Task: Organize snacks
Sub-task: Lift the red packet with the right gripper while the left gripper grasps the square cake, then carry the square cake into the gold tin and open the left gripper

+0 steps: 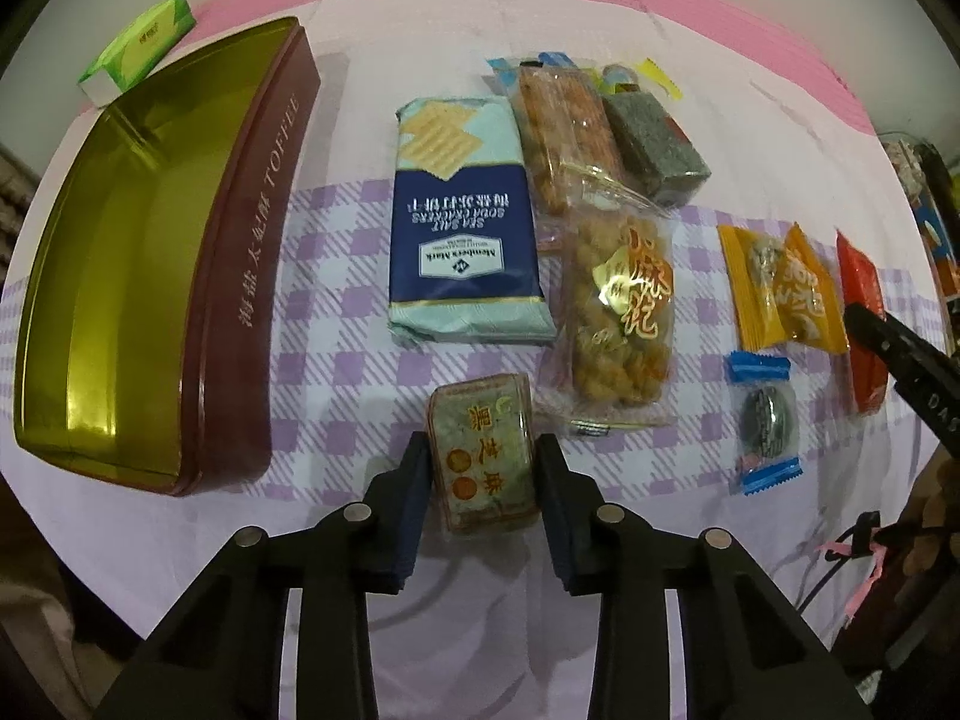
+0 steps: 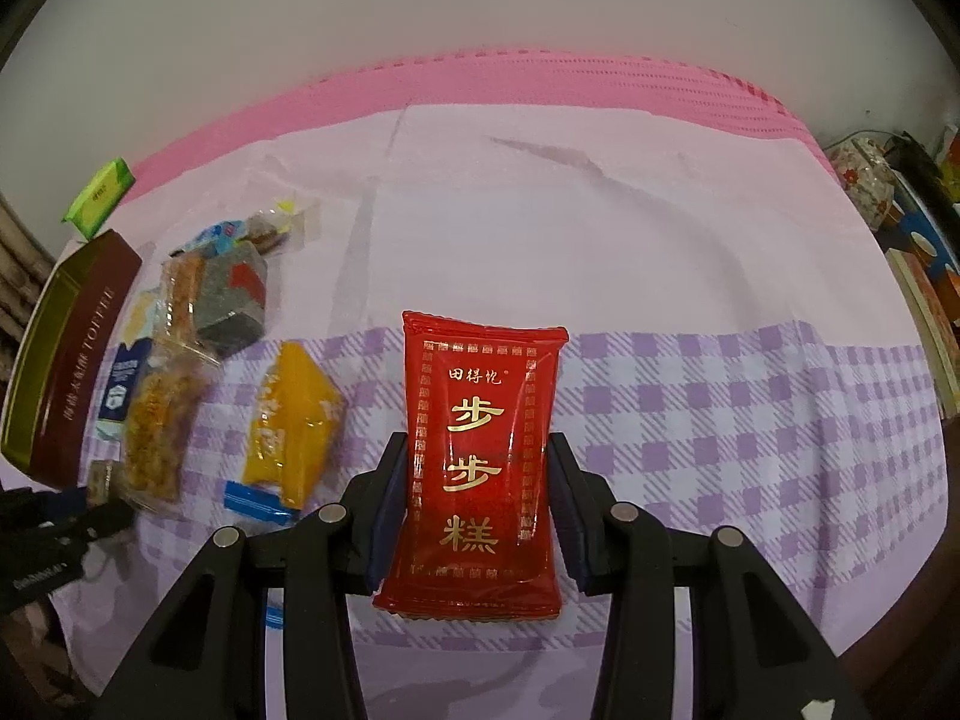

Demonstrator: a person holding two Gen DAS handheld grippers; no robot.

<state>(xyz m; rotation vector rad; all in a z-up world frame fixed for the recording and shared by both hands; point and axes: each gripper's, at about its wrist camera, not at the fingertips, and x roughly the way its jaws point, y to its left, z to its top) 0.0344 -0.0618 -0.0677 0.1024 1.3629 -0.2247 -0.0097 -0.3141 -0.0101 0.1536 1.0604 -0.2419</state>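
Both tongs loaded: left gripper [image 1: 483, 468] clamps the sesame cake pack [image 1: 483, 450], long axis along the fingers, w/ the open toffee tin [image 1: 240, 276] to its left, nearer this arm vs. right gripper [image 2: 477, 480], pinching the red cake packet [image 2: 480, 456].

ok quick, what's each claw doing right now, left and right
Left claw: closed on the small sesame snack pack.
Right claw: closed on the red cake packet.
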